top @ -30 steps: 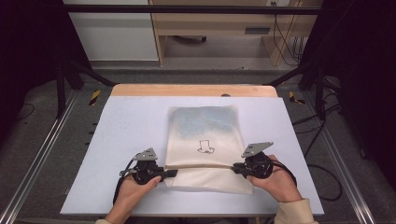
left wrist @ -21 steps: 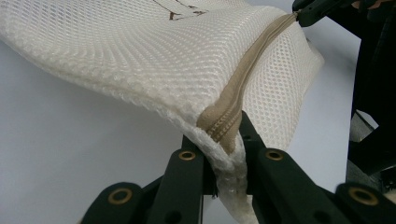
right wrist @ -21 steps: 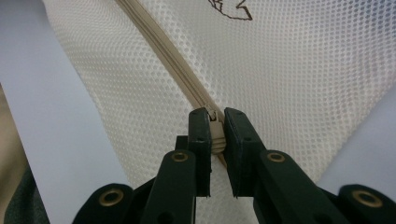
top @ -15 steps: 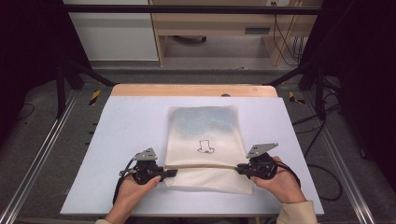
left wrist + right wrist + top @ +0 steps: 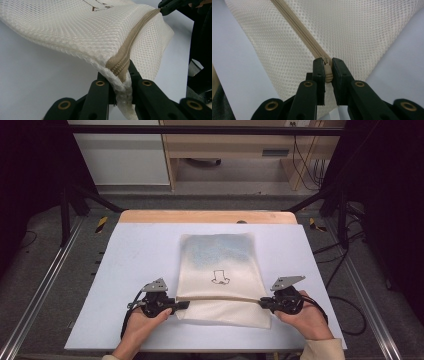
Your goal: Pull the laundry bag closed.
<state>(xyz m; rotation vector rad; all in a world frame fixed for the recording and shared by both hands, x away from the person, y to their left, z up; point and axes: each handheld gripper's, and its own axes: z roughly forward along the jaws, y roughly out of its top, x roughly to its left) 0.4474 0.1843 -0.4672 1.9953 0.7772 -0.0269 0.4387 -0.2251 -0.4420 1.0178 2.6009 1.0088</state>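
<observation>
Near the worktop's (image 5: 125,250) front edge, left tongs (image 5: 181,305) clamp the mesh bag's (image 5: 220,265) zipper end; right tongs (image 5: 263,303) pinch the zipper pull (image 5: 328,72); the zipper (image 5: 220,297) runs edge-parallel between them.
</observation>
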